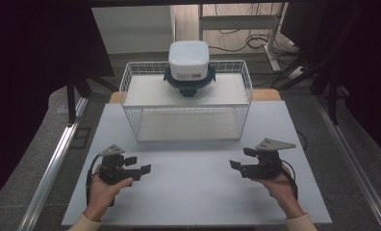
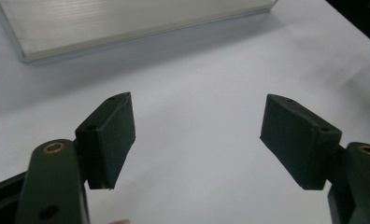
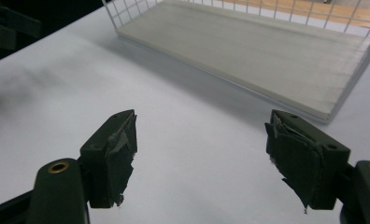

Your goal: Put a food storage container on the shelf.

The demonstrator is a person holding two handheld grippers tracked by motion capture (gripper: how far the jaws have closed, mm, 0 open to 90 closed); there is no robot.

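Note:
A white two-level wire rack [image 1: 186, 103] stands at the far middle of the white table [image 1: 193, 192]. On its upper shelf sits a white lidded container [image 1: 188, 60] stacked on a clear tub with a dark blue clip lid [image 1: 189, 83]. My left gripper [image 1: 138, 164] rests low at the near left, held by a hand, its jaws apart with nothing between them [image 2: 197, 140]. My right gripper [image 1: 240, 159] sits at the near right, jaws apart and empty [image 3: 202, 156]. The two point toward each other. The rack's lower shelf board [image 3: 248, 51] lies ahead of the right gripper.
A metal rail [image 1: 54, 168] runs along the floor at the left, another at the right [image 1: 357, 168]. Cables and a desk frame [image 1: 270, 38] lie beyond the table. A bare strip of tabletop lies between the grippers and the rack.

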